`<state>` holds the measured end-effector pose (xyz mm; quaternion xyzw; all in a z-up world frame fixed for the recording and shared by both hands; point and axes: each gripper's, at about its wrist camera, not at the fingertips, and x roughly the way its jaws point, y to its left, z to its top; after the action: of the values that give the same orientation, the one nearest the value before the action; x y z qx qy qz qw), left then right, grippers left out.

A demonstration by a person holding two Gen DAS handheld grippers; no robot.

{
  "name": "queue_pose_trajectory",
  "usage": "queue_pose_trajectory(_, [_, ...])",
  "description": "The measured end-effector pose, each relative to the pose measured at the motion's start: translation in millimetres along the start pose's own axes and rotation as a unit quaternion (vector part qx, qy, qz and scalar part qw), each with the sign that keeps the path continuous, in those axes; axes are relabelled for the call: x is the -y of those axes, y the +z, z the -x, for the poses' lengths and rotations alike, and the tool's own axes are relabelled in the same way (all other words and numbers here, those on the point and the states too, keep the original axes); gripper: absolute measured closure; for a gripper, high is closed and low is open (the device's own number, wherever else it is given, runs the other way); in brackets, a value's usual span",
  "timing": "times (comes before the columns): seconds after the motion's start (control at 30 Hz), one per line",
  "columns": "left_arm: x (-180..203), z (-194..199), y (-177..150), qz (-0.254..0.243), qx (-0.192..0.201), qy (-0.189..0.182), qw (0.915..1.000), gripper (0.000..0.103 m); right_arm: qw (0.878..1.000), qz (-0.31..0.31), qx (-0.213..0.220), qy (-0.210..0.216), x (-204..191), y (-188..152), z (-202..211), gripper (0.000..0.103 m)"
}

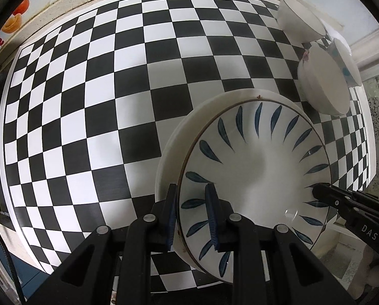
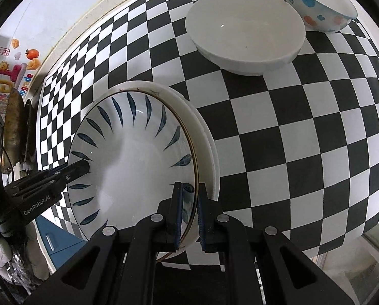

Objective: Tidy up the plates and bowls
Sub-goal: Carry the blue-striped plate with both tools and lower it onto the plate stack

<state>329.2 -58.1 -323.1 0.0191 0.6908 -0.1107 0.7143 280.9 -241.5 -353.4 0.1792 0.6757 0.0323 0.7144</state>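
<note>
Plate with blue leaf strokes (image 1: 255,167): in my left wrist view, my left gripper (image 1: 193,218) is pinched on its near rim, one pad inside, one outside. It sits on a white plate (image 1: 174,150) over the checkered mat (image 1: 88,101). My right gripper (image 1: 324,193) nips the opposite rim. White bowls (image 1: 324,84) stand far right; a pale wall lies beyond the mat.

Right wrist view: my right gripper (image 2: 190,213) is clamped on the leaf plate's (image 2: 133,162) rim, the left gripper (image 2: 84,167) gripping across. A white bowl (image 2: 245,38) and a spotted bowl (image 2: 319,7) stand beyond. Fruit stickers (image 2: 24,58) mark the wall.
</note>
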Motion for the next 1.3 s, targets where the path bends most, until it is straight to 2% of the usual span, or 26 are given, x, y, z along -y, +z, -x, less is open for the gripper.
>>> queue_pose_trajectory(0.8, [-2,-6,-1,0.016,-0.013,0.005,0.9998,0.083,1.000,-0.004,-0.009,-0.003,-2,1,-8,0.088])
queue_pose_trajectory(1.3, [-14,-16,1,0.033,-0.029,-0.010,0.9990,0.083,1.000,-0.015,-0.011,0.005,4,3,-2,0.088])
